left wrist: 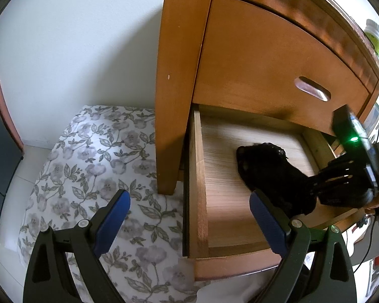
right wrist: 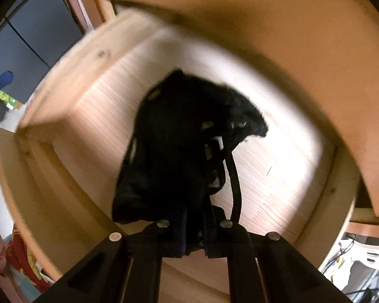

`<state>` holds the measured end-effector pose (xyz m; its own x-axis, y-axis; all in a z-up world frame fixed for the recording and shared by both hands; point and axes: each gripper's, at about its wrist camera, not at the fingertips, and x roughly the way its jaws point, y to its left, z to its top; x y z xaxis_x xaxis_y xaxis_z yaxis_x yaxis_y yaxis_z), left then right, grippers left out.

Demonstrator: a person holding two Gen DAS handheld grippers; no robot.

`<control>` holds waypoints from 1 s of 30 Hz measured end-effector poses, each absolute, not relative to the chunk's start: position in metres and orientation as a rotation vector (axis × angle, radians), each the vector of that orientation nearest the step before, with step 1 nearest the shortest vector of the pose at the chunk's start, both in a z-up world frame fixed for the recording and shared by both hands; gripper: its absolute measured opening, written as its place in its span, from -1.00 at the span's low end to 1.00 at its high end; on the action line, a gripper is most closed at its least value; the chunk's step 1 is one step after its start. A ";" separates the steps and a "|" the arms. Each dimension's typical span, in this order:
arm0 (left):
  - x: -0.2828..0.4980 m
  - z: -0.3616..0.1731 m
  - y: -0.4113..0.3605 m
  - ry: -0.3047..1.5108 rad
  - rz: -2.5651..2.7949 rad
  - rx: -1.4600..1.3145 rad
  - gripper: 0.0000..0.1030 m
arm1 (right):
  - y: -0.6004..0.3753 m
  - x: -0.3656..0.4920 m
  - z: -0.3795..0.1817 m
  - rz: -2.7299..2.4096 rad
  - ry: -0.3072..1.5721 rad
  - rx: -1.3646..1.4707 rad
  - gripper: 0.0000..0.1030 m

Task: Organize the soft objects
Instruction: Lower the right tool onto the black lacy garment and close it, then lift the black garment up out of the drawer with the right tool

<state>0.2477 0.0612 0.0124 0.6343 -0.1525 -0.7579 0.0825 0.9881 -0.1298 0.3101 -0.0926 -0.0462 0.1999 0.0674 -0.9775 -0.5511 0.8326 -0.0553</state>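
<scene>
Item 1: black soft garment (right wrist: pixel 179 136), in our open lower drawer (left wrist: pixel 230 229). Right gripper (right wrist: pixel 194 229) clamped on it; left gripper (left wrist: pixel 189 217) wide, empty. Placement apparently unfinished; release and drawer closing remain.

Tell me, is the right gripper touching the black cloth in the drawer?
Touching. The right wrist view shows the right gripper closed on the black cloth, fabric pinched between its fingers above the drawer.
</scene>
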 end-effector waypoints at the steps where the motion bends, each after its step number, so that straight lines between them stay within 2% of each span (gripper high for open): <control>1: 0.248 0.013 0.061 0.874 -0.132 -0.087 0.86 | -0.092 0.306 -0.040 0.462 1.281 -0.429 -0.82; 16: 0.244 0.020 0.059 0.859 -0.133 -0.105 0.86 | -0.121 0.273 0.027 0.556 1.017 0.062 -0.84; 30: 0.229 0.045 0.054 0.814 -0.152 -0.108 0.86 | -0.161 0.243 0.073 0.522 0.894 0.159 -0.84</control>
